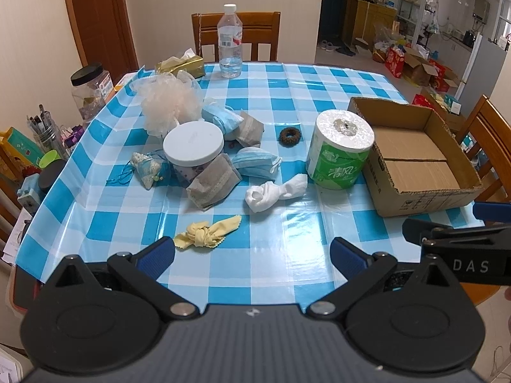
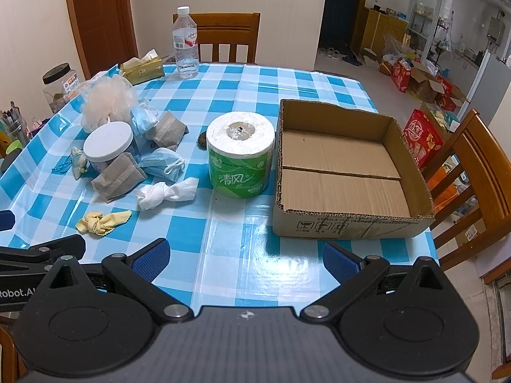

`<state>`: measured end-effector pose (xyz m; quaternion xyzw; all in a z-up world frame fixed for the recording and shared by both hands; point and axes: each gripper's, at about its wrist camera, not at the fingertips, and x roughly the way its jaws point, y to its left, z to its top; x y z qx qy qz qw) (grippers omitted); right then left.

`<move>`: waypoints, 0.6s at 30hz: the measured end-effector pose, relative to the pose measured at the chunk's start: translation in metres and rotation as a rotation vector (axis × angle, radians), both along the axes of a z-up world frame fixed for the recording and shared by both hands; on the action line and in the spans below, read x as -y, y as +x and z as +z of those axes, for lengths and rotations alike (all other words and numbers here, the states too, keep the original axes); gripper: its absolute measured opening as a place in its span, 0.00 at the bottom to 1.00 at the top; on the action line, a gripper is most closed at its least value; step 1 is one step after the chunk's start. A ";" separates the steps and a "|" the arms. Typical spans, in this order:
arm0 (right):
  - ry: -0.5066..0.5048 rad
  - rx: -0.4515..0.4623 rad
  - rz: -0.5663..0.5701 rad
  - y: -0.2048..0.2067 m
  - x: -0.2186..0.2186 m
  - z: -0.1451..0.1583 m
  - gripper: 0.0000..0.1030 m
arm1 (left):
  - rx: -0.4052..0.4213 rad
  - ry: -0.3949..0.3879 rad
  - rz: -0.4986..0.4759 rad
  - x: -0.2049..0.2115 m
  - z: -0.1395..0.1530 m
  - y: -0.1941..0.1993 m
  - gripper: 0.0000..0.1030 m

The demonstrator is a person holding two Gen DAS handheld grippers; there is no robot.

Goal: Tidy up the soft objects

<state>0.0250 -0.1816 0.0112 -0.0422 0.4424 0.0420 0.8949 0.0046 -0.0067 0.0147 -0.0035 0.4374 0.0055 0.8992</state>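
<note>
Soft objects lie on the blue checked table: a knotted yellow cloth (image 1: 206, 232) (image 2: 102, 221), a knotted white cloth (image 1: 274, 193) (image 2: 164, 194), blue face masks (image 1: 255, 162) (image 2: 163, 163), grey masks (image 1: 212, 185) (image 2: 118, 177), a peach mesh puff (image 1: 171, 103) (image 2: 107, 102), a brown scrunchie (image 1: 290, 136). An open, empty cardboard box (image 1: 415, 156) (image 2: 345, 172) sits at the right. My left gripper (image 1: 252, 257) is open and empty above the near table edge, just behind the yellow cloth. My right gripper (image 2: 246, 255) is open and empty, in front of the box.
A green-wrapped toilet roll (image 1: 338, 150) (image 2: 239, 154) stands beside the box. A white-lidded jar (image 1: 193, 148) (image 2: 108, 145) stands among the masks. A water bottle (image 1: 230, 43) (image 2: 185, 44), a tissue pack (image 1: 182, 65) and wooden chairs (image 2: 472, 172) ring the table.
</note>
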 end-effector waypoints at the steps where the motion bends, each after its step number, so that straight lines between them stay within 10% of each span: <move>1: 0.002 0.002 0.001 0.000 0.001 0.001 1.00 | 0.003 0.002 -0.001 0.001 0.000 -0.001 0.99; 18: 0.012 0.021 0.015 -0.001 0.007 -0.003 1.00 | 0.038 0.035 -0.035 0.012 0.002 -0.002 0.99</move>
